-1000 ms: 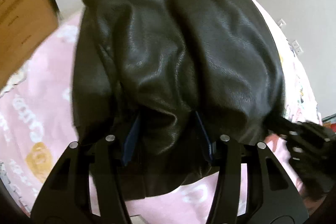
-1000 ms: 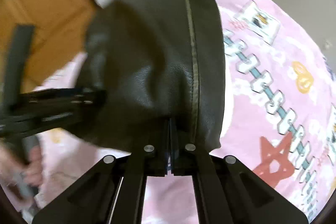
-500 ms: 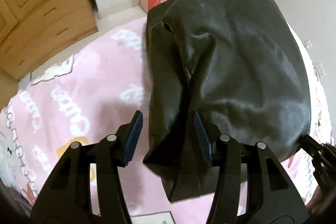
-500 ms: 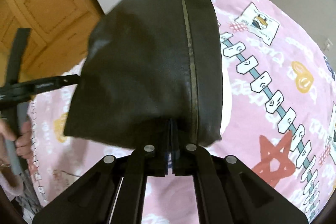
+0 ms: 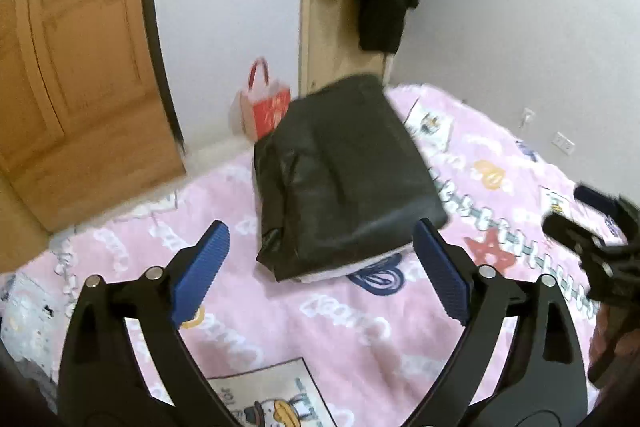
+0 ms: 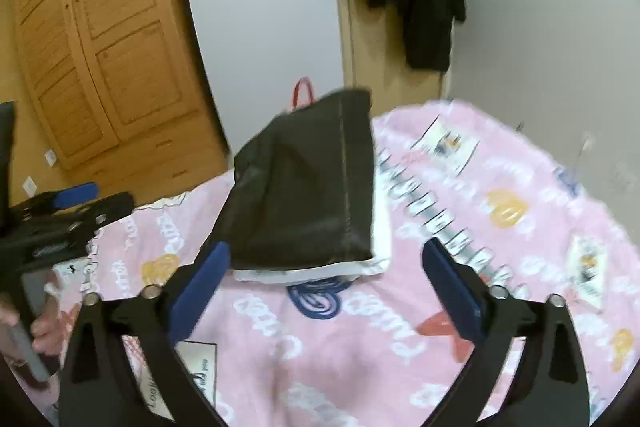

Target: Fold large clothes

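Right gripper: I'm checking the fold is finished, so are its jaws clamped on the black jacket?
No, the right gripper has its jaws wide apart, clear of the folded black jacket lying on the pink bedspread.

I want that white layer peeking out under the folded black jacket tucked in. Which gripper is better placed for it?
Probably the right gripper. It is open, and the white layer lies just ahead between its fingers. The left gripper, also open, faces the black jacket from its other near corner, where less white shows.
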### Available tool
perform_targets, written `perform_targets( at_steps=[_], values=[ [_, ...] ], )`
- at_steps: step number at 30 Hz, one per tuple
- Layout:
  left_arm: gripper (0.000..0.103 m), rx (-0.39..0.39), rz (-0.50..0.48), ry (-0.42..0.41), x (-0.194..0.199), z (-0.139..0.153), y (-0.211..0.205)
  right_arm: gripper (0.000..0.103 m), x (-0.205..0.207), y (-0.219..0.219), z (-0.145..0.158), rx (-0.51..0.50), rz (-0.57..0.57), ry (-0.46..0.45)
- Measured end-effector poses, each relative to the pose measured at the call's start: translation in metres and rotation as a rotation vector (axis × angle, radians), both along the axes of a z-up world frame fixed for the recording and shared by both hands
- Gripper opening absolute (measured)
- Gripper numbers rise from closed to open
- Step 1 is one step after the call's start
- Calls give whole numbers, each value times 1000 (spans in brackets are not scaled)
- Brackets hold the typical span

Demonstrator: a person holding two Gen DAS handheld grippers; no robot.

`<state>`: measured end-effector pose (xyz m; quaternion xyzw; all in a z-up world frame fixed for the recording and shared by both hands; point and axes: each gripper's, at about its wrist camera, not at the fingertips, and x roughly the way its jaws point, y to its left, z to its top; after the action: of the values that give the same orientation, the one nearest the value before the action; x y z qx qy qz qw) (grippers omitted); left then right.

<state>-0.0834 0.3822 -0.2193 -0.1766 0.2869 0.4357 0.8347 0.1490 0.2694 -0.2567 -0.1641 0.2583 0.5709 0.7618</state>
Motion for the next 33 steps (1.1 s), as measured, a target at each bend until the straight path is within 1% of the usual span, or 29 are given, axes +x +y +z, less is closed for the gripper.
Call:
perform_targets(
  at_steps=[1,2,3,5,7,9,12,15,19,23,26,28,31,33],
  values=[
    [97,12,6,-14,-5,7,-12,95,-5,-13,9,9,-15,-35],
    [97,-1,28,-12,-11,14,-28,95,-11,-28,17,24,-25,-62],
    [97,-30,63,34,-16,18,-42,95,-14,-39,24,38,-27,-75],
    [97,-30,125,71,-25,24,-61,95,-18,-64,36,60,-17,-90],
    [97,-29,175,64,-40,29,-84,95,-18,-90,48,48,-37,-88],
    [97,-52,186,57,-47,32,-98,95,-19,-111,56,42,-46,-61],
    [97,-135,193,22,-58,36,-117,95,-25,-141,66,40,-46,-32],
    [97,-159,207,33,-63,39,-134,95,-36,-163,74,34,-56,-57],
    [97,-146,210,58,-62,45,-161,95,-51,-179,74,32,-19,-64],
    [97,-117,193,97,-57,56,-178,95,-59,-191,75,20,-1,-31],
    [97,-111,174,83,-56,65,-187,95,-62,-194,78,22,3,-24],
    [97,-101,178,71,-55,70,-192,95,-64,-196,80,29,2,-31],
    [97,-67,186,75,-52,75,-198,95,-64,-195,82,32,-10,-38],
    [97,-61,183,74,-49,76,-200,95,-63,-195,82,38,-14,-42]
  ],
)
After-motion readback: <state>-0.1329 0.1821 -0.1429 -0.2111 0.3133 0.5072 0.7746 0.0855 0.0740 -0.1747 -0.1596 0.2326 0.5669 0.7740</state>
